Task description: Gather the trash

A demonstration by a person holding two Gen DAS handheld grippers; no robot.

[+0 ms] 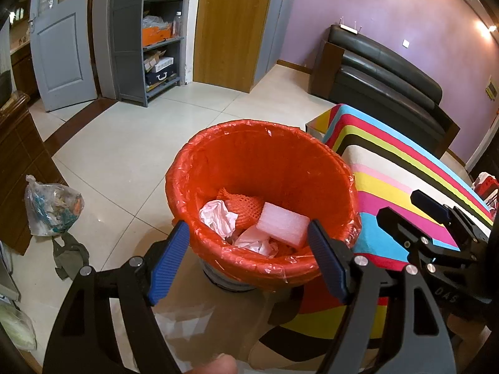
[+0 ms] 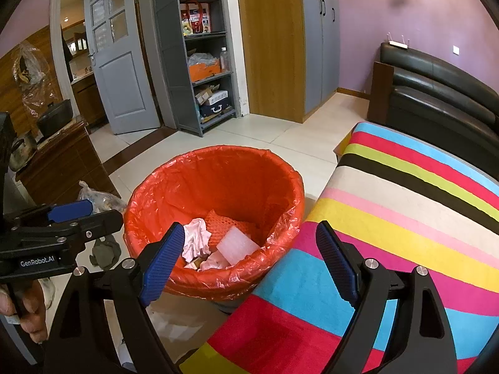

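- left wrist view: the left gripper (image 1: 248,240) has its blue-padded jaws spread wide with nothing between them, poised over the near rim of the trash bin (image 1: 324,155), which stands on the tiled floor (image 1: 124,168) and is lined with an orange plastic bag.
- in the bin lie a white foam block (image 1: 285,224), crumpled white paper (image 1: 218,218) and an orange foam net (image 1: 246,205) — all loose at the bottom.
- to the right, the right gripper (image 1: 402,208) shows its jaws apart and empty above the striped cloth (image 1: 396,168).
- far left on the floor sits a clear bag of rubbish (image 1: 53,205).
- right wrist view: the right gripper (image 2: 249,243) is released, its jaws wide and bare, straddling the bin's right rim and the striped cloth (image 2: 405,205) on the table.
- the trash bin (image 2: 162,184) holds the foam block (image 2: 237,243), the paper (image 2: 196,237) and the net (image 2: 224,221).
- at the left, the left gripper (image 2: 99,212) is seen from the side — its jaws apart, gripping nothing.
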